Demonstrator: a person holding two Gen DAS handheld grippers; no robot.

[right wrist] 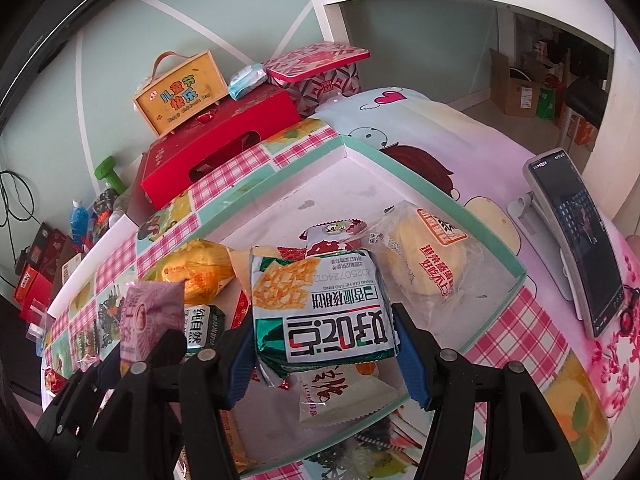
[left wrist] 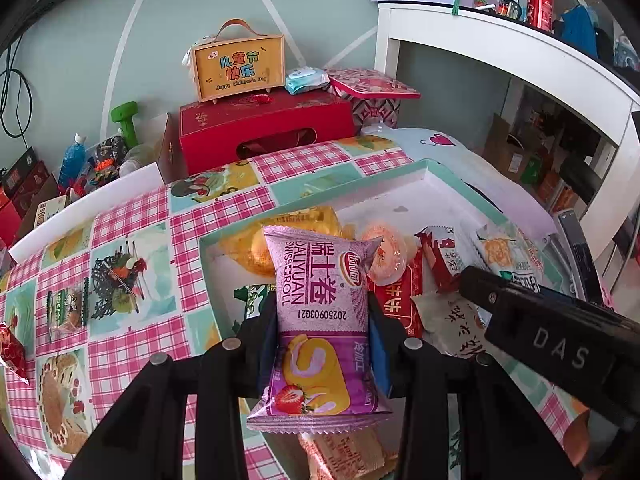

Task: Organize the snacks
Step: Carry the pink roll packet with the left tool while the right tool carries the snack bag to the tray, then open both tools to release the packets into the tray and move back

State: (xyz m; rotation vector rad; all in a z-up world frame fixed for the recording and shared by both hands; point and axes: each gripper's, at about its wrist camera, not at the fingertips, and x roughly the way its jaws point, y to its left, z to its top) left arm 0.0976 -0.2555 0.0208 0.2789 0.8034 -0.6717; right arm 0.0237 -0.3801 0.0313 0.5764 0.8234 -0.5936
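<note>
Pinching a purple Swiss roll packet [left wrist: 320, 320] by its long sides, the left gripper [left wrist: 322, 344] is held over the near-left corner of the shallow white tray [left wrist: 384, 190], jaws pressed in on the wrapper so it stands lengthwise between them. The right gripper [right wrist: 326, 350] is clamped the same way on a green-and-white walnut cookie packet [right wrist: 322, 308], gripped across its width and held above the middle of the tray.

The tray is edged in mint green and its near half is pretty crowded (wrappers overlapping, hardly a bare patch): a yellow cake packet [right wrist: 198, 270], a big clear-wrapped bun [right wrist: 430, 268] against the right wall, red snack packets [left wrist: 400, 300] and a white packet with black brush lettering [right wrist: 332, 394]. The far half of the tray floor is bare white, so open room is found there, right up to the far corner.

Left of the tray, the pink checked cloth on the desk [left wrist: 132, 236] is mostly open, with only a small clear-wrapped cake [left wrist: 66, 310] and a red packet [left wrist: 14, 350] lying near the left edge. The far edge of the desk is blocked by a red gift box [left wrist: 264, 132] with a yellow handled box [left wrist: 238, 66] on top. A phone on a stand [right wrist: 576, 240] is seen just beyond the tray's right wall.
</note>
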